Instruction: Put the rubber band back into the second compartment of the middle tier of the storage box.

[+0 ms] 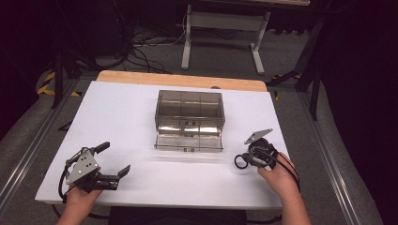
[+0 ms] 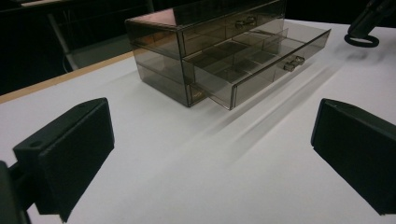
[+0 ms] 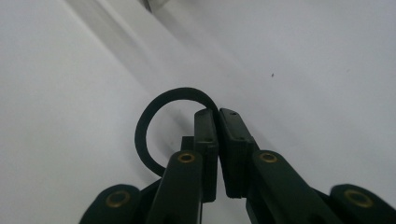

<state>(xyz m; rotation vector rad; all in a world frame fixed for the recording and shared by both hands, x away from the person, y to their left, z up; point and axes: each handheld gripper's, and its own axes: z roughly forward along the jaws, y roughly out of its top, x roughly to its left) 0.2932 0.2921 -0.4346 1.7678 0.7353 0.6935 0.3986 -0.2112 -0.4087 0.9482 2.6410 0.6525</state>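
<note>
A smoky clear drawer box stands in the middle of the white table. Its lower drawer is pulled out toward me and looks empty, with dividers inside. My right gripper is at the table's right, just right of the open drawer, shut on a thin black ring. The ring sticks out left of the closed jaws and hangs low over the surface. My left gripper sits open near the front left corner, jaws wide, nothing between them. It faces the box and the ring.
A wooden strip runs along the table's far edge. Behind it stand white desk legs and loose cables on the floor. Metal rails flank the table. Bare white surface lies between the two grippers in front of the drawer.
</note>
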